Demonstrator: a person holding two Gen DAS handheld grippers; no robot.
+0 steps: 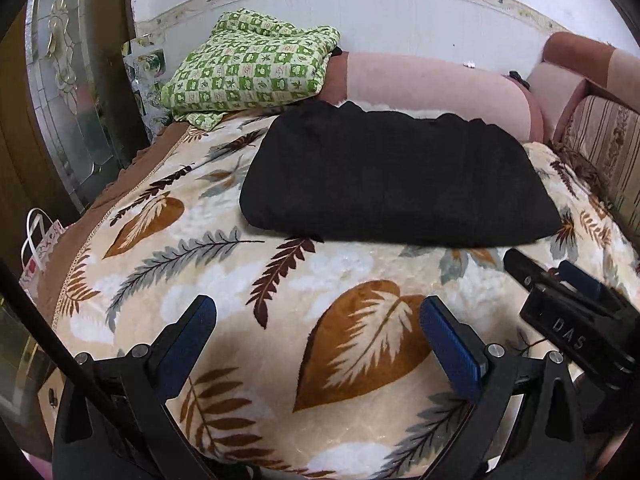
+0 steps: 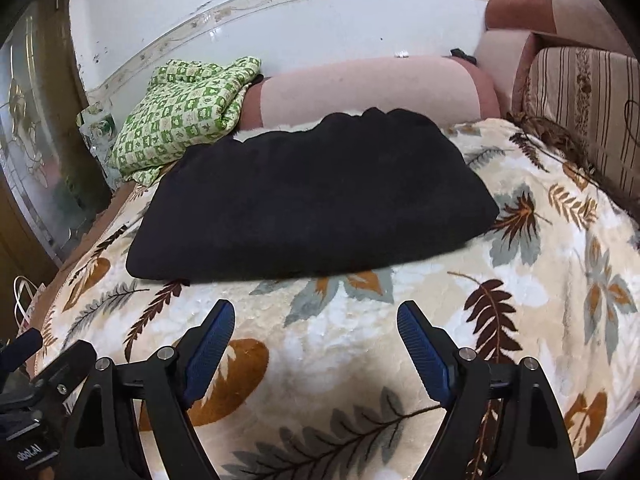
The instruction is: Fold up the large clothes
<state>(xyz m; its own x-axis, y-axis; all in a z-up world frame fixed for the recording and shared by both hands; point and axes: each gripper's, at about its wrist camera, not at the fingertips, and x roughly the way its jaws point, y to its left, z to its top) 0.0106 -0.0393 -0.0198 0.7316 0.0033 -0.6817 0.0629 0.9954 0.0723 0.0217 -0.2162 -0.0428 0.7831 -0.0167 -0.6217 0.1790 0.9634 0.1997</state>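
A black garment (image 1: 396,180) lies folded into a thick rectangle on a leaf-patterned blanket (image 1: 192,264); it also shows in the right wrist view (image 2: 308,204). My left gripper (image 1: 318,312) is open and empty, hovering over the blanket short of the garment's near edge. My right gripper (image 2: 316,316) is open and empty, also just short of the near edge. The right gripper's fingers (image 1: 560,284) show at the right of the left wrist view.
A green checked cloth (image 1: 248,64) is bunched at the far left by the wall. A pink bolster (image 1: 432,80) lies behind the garment. A striped cushion (image 2: 588,112) stands at the right. A bag (image 1: 40,244) hangs off the bed's left edge.
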